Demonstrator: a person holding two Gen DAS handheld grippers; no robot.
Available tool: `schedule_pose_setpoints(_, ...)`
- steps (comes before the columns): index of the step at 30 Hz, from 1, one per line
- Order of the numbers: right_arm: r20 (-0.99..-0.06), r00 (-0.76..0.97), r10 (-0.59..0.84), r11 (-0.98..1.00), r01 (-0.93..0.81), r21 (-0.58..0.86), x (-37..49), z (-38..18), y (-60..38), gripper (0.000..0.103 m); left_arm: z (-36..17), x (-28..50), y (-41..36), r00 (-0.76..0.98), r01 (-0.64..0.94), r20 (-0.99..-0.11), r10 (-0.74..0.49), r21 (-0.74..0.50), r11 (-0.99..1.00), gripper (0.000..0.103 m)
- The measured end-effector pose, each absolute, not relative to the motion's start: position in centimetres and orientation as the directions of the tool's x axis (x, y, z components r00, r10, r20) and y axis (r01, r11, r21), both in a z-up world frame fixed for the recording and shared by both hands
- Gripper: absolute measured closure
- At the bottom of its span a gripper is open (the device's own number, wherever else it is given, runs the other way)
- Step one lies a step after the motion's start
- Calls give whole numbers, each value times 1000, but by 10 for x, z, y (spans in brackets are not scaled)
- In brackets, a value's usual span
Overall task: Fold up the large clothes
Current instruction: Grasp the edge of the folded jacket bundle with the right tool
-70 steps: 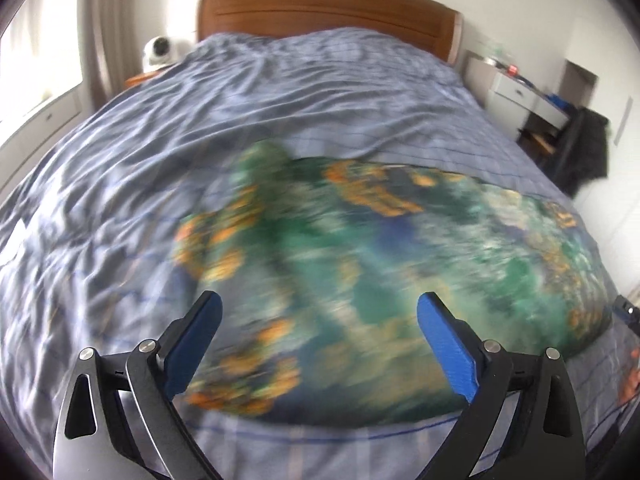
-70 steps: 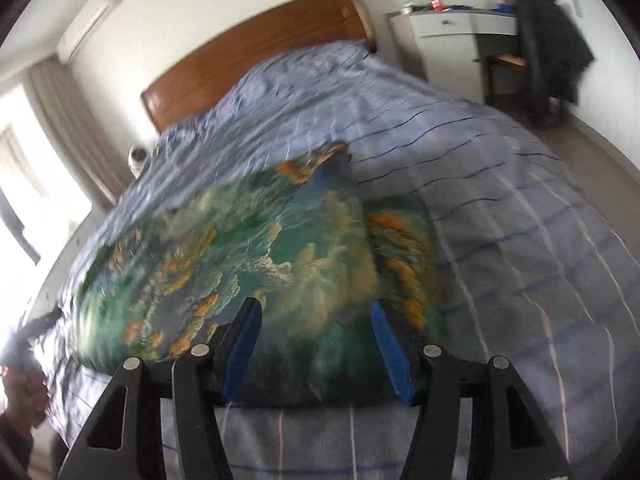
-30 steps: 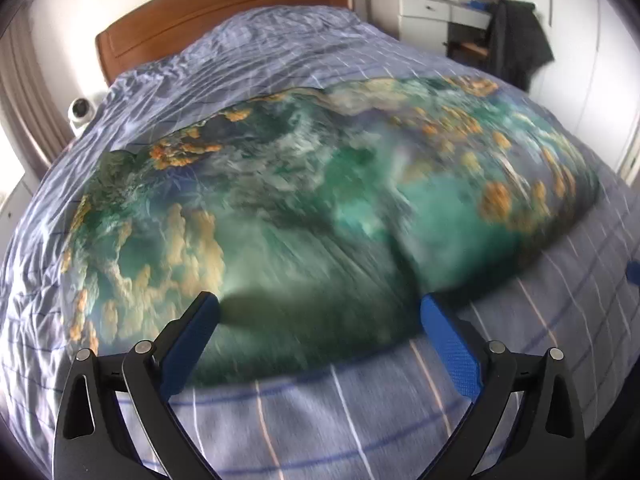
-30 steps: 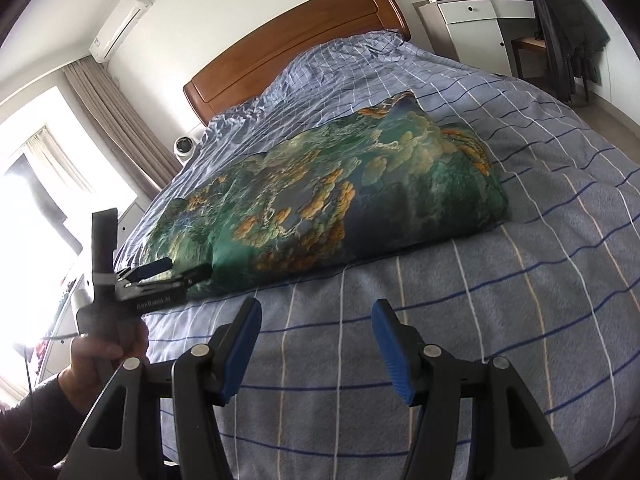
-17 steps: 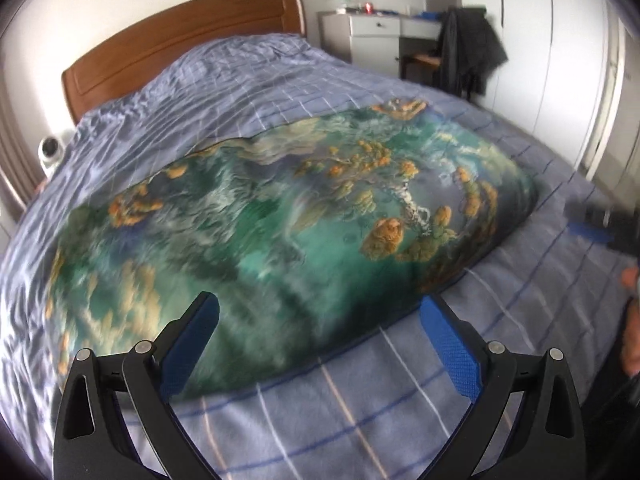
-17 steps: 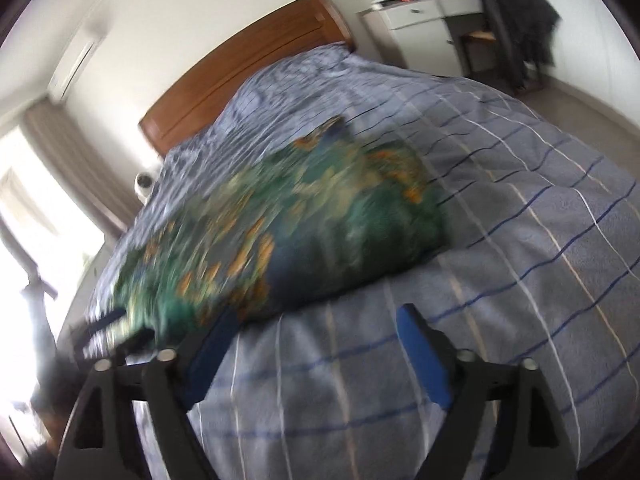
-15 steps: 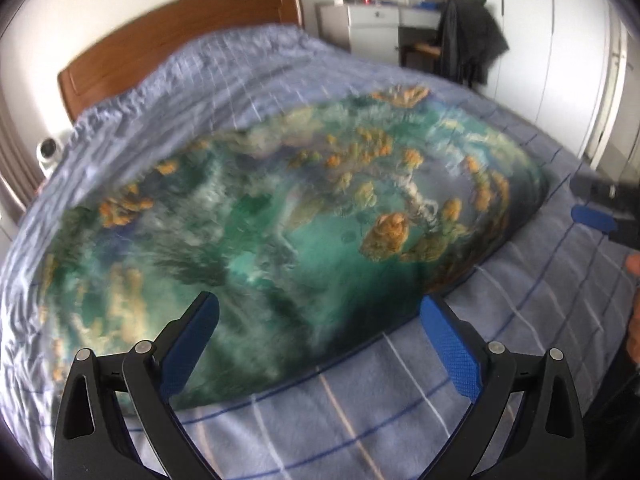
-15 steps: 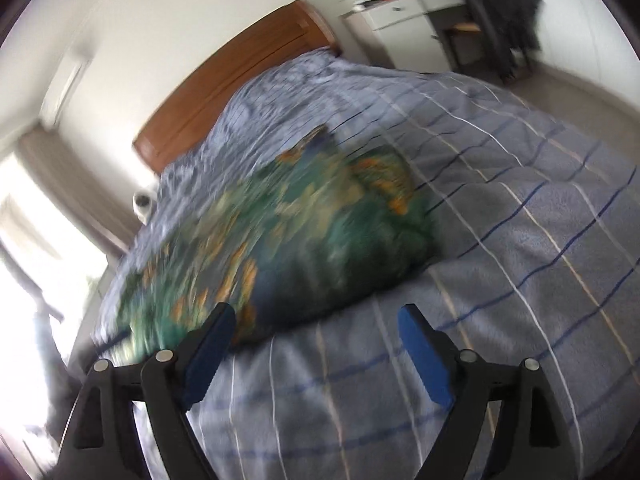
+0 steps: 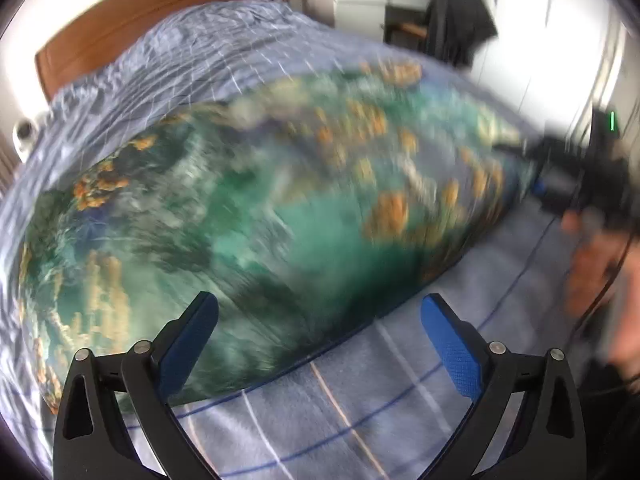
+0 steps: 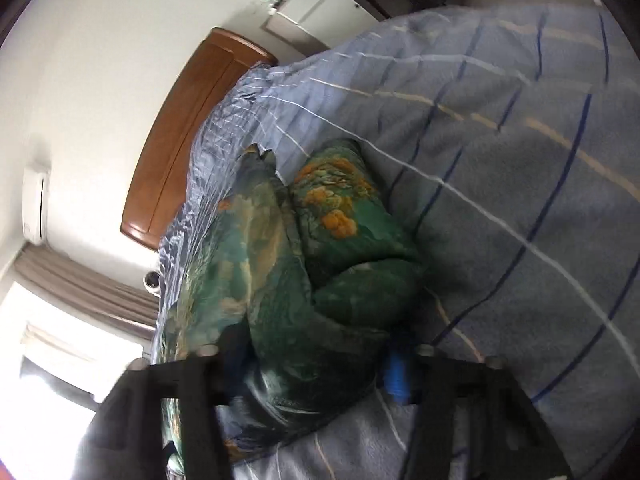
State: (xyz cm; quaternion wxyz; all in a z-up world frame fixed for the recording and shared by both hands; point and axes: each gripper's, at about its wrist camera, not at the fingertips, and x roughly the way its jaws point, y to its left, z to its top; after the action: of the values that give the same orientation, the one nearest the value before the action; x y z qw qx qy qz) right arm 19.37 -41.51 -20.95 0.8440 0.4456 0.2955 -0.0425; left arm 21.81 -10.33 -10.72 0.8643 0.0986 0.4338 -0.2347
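Left gripper (image 9: 318, 334) level, jaws spread wide, empty, just short of the green garment's (image 9: 248, 220) near edge. Right gripper (image 10: 316, 364) rolled sideways, jaws pushed around the garment's bunched end; closure unclear.

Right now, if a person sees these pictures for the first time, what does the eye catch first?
First the green and orange printed cloth, spread over the middle of the blue checked bed cover. Then the right gripper, with a bunched end of that cloth between its fingers, and the left gripper, open at the cloth's near edge.
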Motion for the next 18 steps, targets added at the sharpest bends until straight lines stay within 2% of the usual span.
schedule_pose_setpoints(3,-523,842,134,751,258,608,186,-173,-391,72,-64,228,-93,501,486,-758,-418,-153,860,2)
schedule_pose_setpoints(9,-408,909,79,961,39,272,171,-80,-308,72,21,244,-109,449,586,-700,-555,-238,774,1)
schedule_pose_setpoints(14,-350,930,110,990,-133,-42,160,-41,-217,72,52,265,-98,377,572,-704,-602,-335,749,1)
schedule_pose_setpoints(18,-334,928,162,944,-244,-220,152,-42,-152,72,58,267,-71,376,527,-710,-596,-365,768,1)
